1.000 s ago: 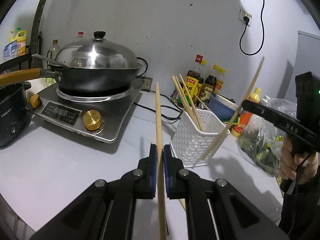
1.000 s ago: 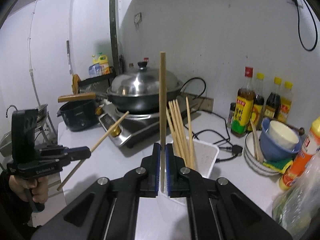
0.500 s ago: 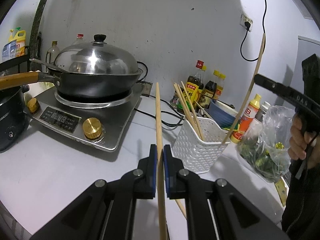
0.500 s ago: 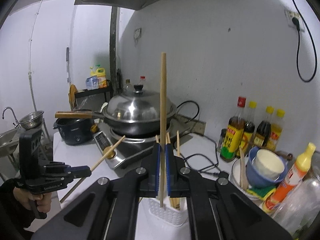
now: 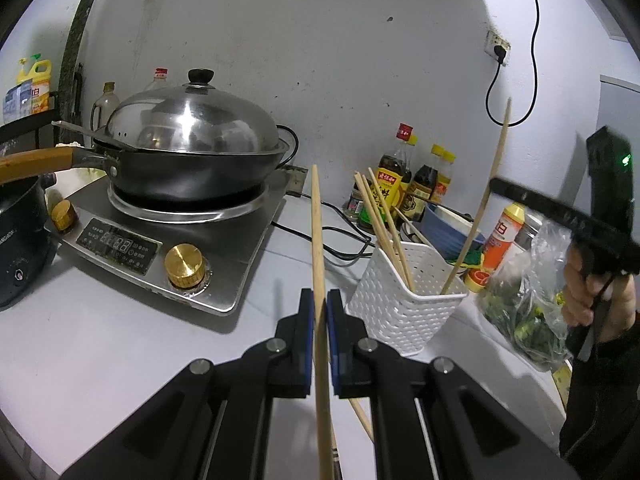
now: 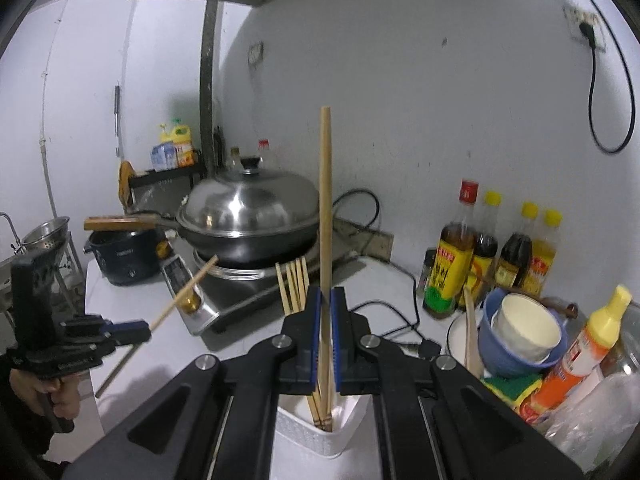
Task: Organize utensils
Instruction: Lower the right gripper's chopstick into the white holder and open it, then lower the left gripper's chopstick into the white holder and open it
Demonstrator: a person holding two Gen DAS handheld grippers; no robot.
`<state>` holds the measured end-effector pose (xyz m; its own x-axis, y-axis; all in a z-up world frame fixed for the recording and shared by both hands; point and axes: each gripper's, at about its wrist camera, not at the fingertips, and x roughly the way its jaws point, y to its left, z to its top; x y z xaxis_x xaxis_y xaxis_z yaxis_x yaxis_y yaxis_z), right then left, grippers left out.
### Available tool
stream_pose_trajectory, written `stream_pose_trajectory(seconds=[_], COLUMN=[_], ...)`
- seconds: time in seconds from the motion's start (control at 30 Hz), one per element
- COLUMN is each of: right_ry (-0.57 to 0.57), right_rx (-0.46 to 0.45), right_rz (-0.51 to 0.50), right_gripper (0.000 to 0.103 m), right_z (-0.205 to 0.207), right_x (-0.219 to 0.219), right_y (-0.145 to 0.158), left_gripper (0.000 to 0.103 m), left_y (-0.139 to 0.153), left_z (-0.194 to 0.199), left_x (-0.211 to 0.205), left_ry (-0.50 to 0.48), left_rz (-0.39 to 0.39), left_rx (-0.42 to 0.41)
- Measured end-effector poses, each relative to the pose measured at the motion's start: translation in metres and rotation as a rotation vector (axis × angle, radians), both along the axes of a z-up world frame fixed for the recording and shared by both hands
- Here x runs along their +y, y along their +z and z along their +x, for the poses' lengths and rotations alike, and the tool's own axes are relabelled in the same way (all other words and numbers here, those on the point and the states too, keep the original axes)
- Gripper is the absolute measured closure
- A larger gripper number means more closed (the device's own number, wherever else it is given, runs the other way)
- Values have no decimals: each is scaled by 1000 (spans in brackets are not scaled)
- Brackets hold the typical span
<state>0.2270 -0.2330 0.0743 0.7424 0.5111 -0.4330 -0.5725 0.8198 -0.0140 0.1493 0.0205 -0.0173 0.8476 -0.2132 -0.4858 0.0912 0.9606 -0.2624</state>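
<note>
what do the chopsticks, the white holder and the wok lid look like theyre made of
Chopsticks: likely bamboo or wood, matte pale tan. White holder: seemingly moulded plastic, its walls a grid of small holes. Wok lid: polished metal, probably stainless steel, with mirror-like reflections and a black knob.

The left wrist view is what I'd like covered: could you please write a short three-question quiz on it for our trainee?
1. True or false: the left tool is shut on a chopstick.
2. Where does the lower end of the right tool's chopstick sit: A) in the white basket; B) on the induction cooker; C) in the wok?
3. What covers the wok?

Key: 1 true; 2 A; 3 a steel lid.
</note>
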Motion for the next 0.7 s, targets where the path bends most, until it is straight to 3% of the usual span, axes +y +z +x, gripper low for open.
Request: stream_pose_trajectory(seconds=[0.27, 0.33, 0.7], right_ry=[18, 27, 25], right_rx=[114, 130, 169], right_rz=[-61, -57, -21], right_gripper=[97, 85, 79], right_z=[21, 24, 29], right_x=[20, 23, 6], right_y=[-46, -54, -71], left_gripper=[97, 97, 97], left_y=[0, 1, 9], left_z=[3, 3, 14], left_x=[-4, -4, -19], left_ry=[-4, -4, -7], left_rz=[7, 10, 13], left_rx=[4, 3, -8])
